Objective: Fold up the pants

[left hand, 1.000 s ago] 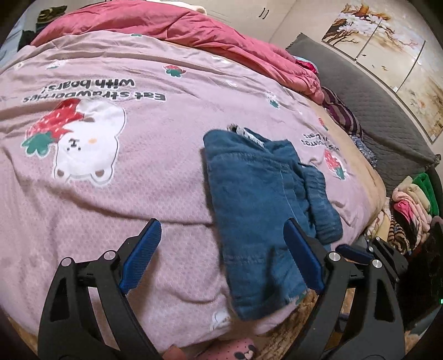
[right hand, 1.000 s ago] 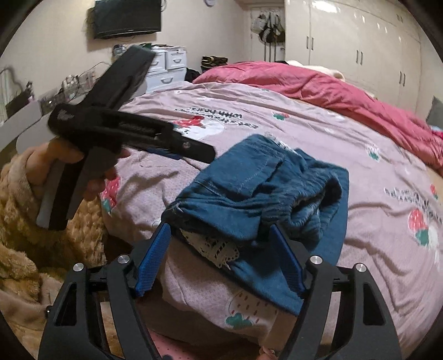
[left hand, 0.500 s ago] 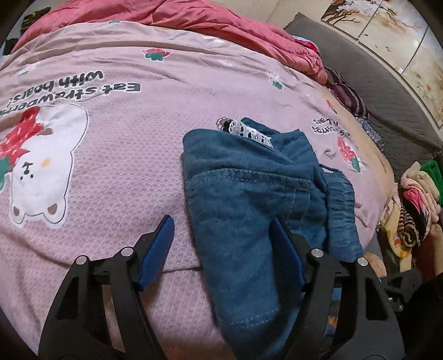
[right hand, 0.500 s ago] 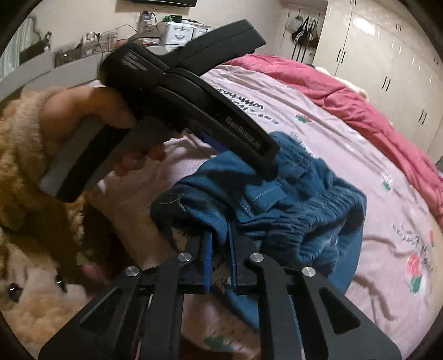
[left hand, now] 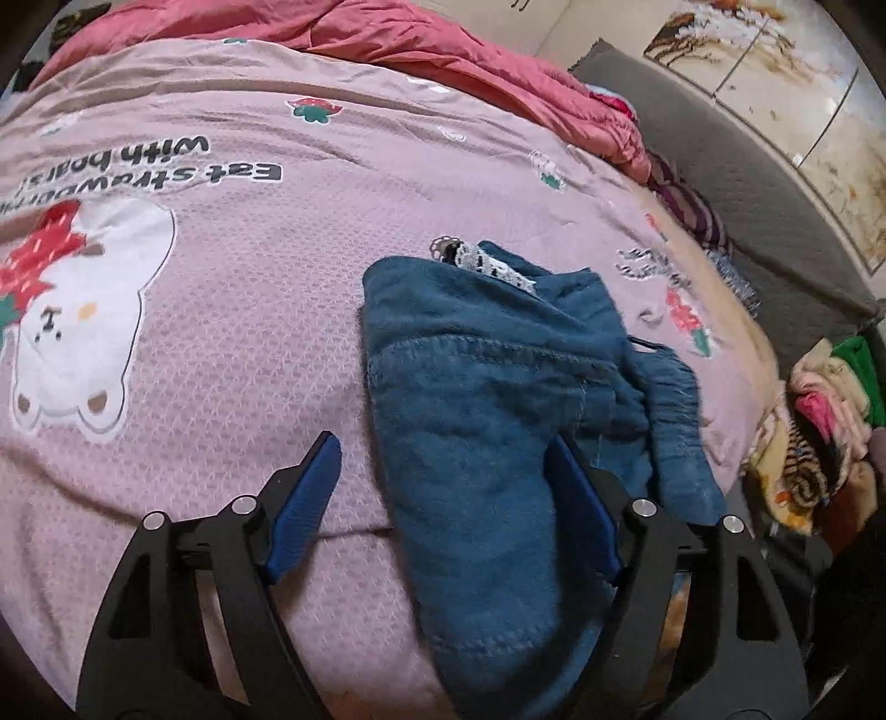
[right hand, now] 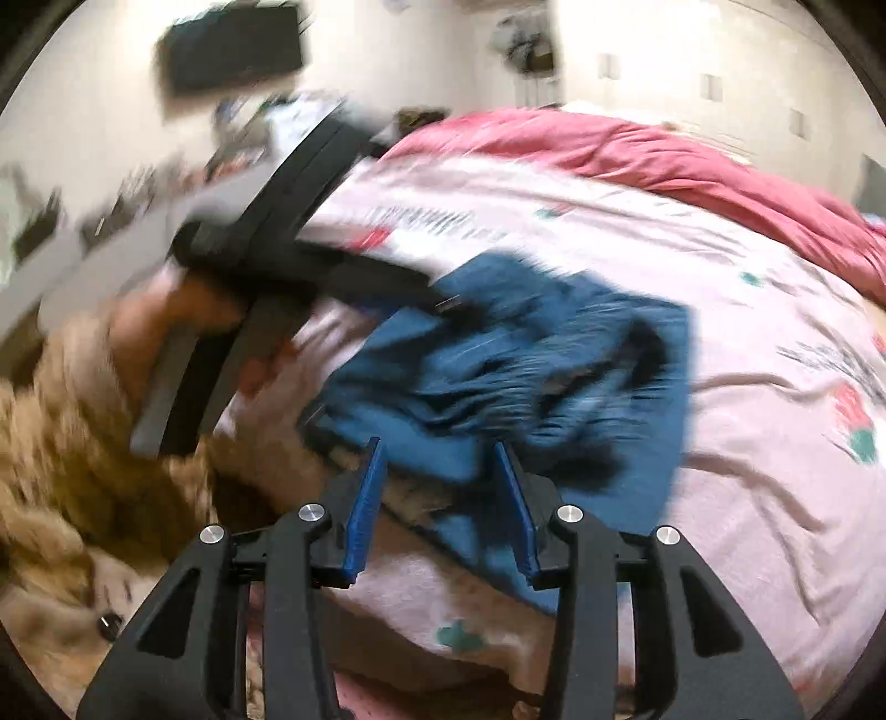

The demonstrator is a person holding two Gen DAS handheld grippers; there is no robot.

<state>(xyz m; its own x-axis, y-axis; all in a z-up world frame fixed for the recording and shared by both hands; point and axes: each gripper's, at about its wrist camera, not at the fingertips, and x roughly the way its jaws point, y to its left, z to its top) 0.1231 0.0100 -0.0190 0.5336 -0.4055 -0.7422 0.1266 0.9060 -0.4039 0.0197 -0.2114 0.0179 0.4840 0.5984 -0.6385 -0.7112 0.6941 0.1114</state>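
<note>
Currently the pink bedspread (left hand: 232, 310) is serving as the folding surface. Blue pants (left hand: 498, 399) are lying bunched near its front edge, partly overhanging, likely to be within reach. Left gripper (left hand: 443, 498) is hovering with jaws spread wide, straddling the pants' near portion without pinching. Right gripper (right hand: 443, 498) is sitting jaws parted around the hem; contact unclear through blur.

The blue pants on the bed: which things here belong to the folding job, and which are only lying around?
Belong to the job:
- blue pants
- left gripper, open over the pants
- right gripper, open at the pants' edge

Only lying around:
- pink bedspread
- red quilt
- pile of clothes
</note>
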